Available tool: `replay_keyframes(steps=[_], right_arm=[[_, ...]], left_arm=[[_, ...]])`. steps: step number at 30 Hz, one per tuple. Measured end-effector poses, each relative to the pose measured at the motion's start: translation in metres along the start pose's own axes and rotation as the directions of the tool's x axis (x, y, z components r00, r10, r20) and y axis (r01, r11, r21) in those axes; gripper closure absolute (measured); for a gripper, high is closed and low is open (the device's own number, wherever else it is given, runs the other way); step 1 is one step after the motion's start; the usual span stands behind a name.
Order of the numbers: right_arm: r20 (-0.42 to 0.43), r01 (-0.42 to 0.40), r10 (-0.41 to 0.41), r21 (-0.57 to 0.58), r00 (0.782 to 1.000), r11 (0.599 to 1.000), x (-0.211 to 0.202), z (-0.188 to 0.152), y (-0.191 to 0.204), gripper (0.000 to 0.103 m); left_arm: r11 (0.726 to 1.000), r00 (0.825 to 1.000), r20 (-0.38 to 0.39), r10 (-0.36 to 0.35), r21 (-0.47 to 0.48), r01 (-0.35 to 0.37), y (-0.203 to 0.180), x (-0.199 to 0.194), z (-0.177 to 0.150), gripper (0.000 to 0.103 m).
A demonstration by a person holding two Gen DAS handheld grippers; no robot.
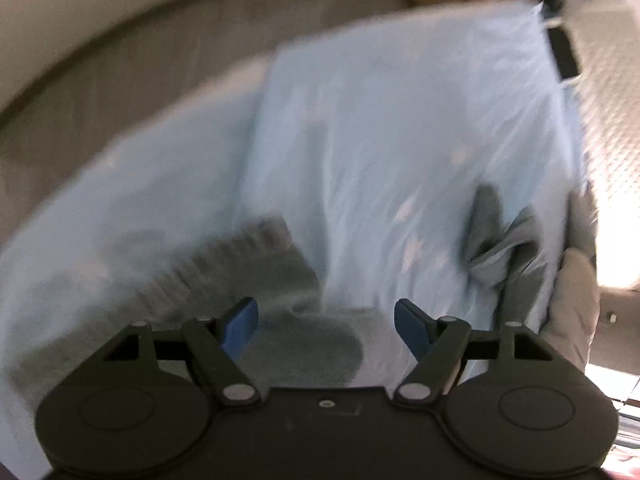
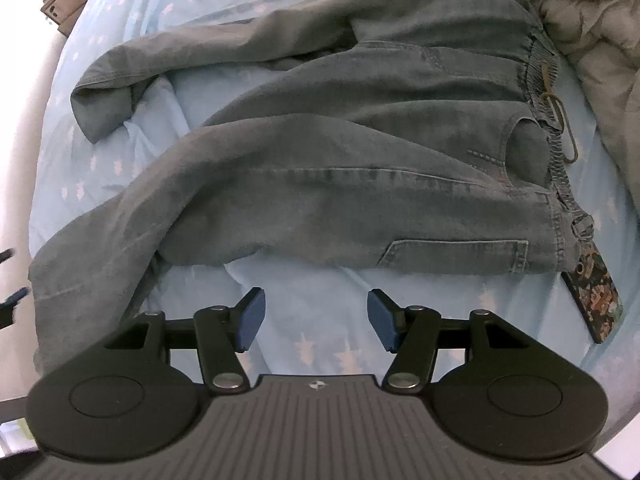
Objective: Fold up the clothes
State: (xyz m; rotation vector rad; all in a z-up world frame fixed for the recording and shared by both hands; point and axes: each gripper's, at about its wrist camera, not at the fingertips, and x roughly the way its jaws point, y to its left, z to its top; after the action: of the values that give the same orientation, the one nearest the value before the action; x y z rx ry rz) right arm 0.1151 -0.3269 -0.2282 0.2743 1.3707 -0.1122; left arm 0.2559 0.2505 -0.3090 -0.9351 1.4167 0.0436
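Jeans (image 2: 360,152) lay spread across the star-print bedsheet (image 2: 320,312), legs splayed and unfolded, waistband beside a rumpled grey blanket (image 2: 592,40). The right gripper (image 2: 316,316) hovered just short of them, fingers apart and empty, likely poised to pinch an edge. The left gripper (image 1: 326,326), also wide and empty, pointed at bare sheet in a blurred view.

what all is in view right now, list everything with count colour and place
trousers: one pair, grey-blue denim, spread across the bed, waistband to the right
bedsheet: one, light blue with pale stars, under the trousers
blanket: one, grey-beige, bunched at the upper right
phone: one, patterned case, partly under the waistband corner
wooden furniture: one piece, brown, upper left beyond the bed
left gripper: black with blue pads, jaws open, nothing between them
right gripper: black with blue pads, jaws open over bare sheet
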Motion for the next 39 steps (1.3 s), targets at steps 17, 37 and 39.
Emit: replay_keyframes(steps=[17, 37, 39], right_arm=[[0.07, -0.041, 0.006, 0.497, 0.998, 0.867, 0.008, -0.014, -0.115, 0.043], [-0.015, -0.023, 0.084, 0.9, 0.996, 0.435, 0.093, -0.014, -0.272, 0.023], [0.047, -0.081, 0.096, 0.916, 0.994, 0.392, 0.105, -0.02, -0.285, 0.022]], left_arm=[[1.0, 0.99, 0.139, 0.023, 0.018, -0.026, -0.007, -0.039, -0.039, 0.069], [0.996, 0.982, 0.189, 0.028, -0.091, -0.011, -0.095, -0.075, -0.23, 0.04], [0.996, 0.981, 0.193, 0.037, -0.089, -0.02, -0.103, -0.078, -0.239, 0.04]])
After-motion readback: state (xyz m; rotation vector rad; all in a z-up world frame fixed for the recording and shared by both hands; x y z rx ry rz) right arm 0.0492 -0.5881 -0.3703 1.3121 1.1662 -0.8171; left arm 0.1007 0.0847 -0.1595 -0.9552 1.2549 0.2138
